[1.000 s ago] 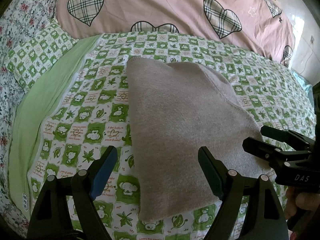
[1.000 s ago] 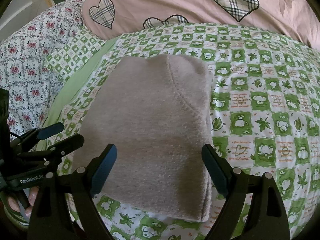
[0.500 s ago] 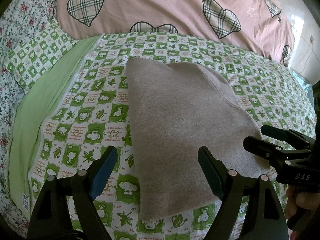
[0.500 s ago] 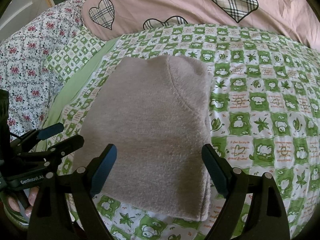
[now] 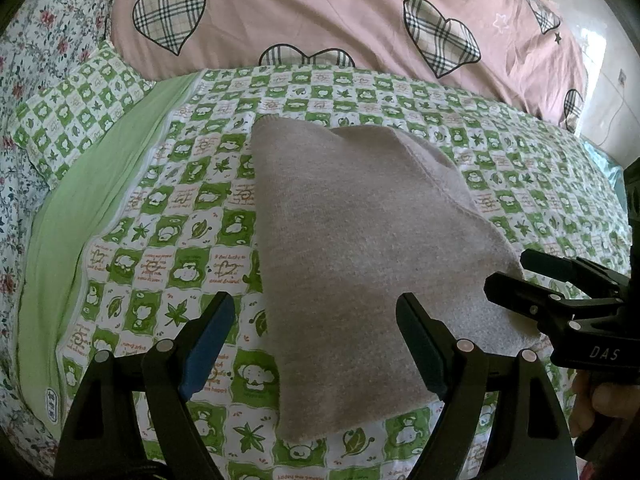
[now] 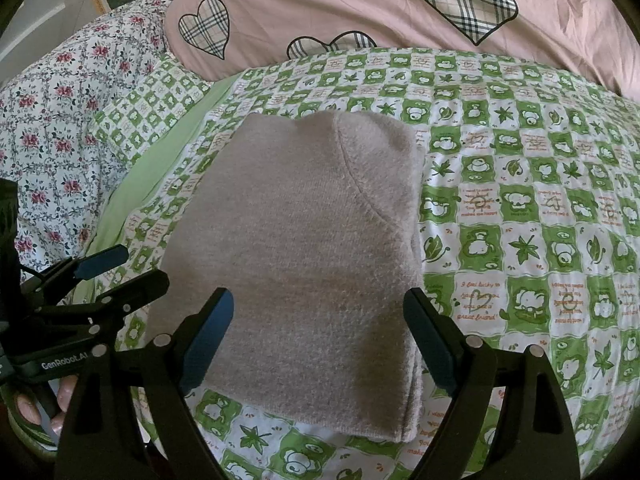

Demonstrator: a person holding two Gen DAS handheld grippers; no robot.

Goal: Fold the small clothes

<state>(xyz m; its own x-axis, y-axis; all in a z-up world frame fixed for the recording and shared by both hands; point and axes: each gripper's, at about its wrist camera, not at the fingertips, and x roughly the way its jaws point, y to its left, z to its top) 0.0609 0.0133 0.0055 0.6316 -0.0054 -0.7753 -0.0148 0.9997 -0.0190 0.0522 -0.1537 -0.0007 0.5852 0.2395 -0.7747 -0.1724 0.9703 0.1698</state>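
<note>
- We find a folded beige knit garment (image 5: 360, 240) lying flat on the bed, on a green-and-white checked sheet (image 5: 168, 216) printed with animals and leaves.
- In the right wrist view the garment (image 6: 304, 248) shows stacked layers along its right and near edges, and a curved seam runs across its upper right part.
- We cannot tell from either view what kind of garment it is.
- The left hand-held gripper (image 5: 316, 340) hangs above the near part of the garment, its jaws spread wide; the left finger is over the sheet, the right finger over the knit fabric. Nothing is between the pads, and we see no contact with the cloth.
- The right hand-held gripper (image 6: 320, 336) is likewise released, jaws wide apart, poised over the near end of the garment with nothing grasped.
- Each gripper appears in the other's view: the right one (image 5: 560, 292) at the garment's right edge, the left one (image 6: 108, 276) at its left edge. Both show parted fingers.
- A person's fingers (image 5: 600, 400) are visible on the right gripper's handle, and fingers (image 6: 40, 404) on the left gripper's handle.
- A plain light-green strip of bedding (image 5: 92, 208) runs along the left of the checked sheet.
- Beyond the sheet lies a pink cover with plaid hearts (image 5: 340, 12); a floral-print fabric (image 6: 68, 120) lies to the left.
</note>
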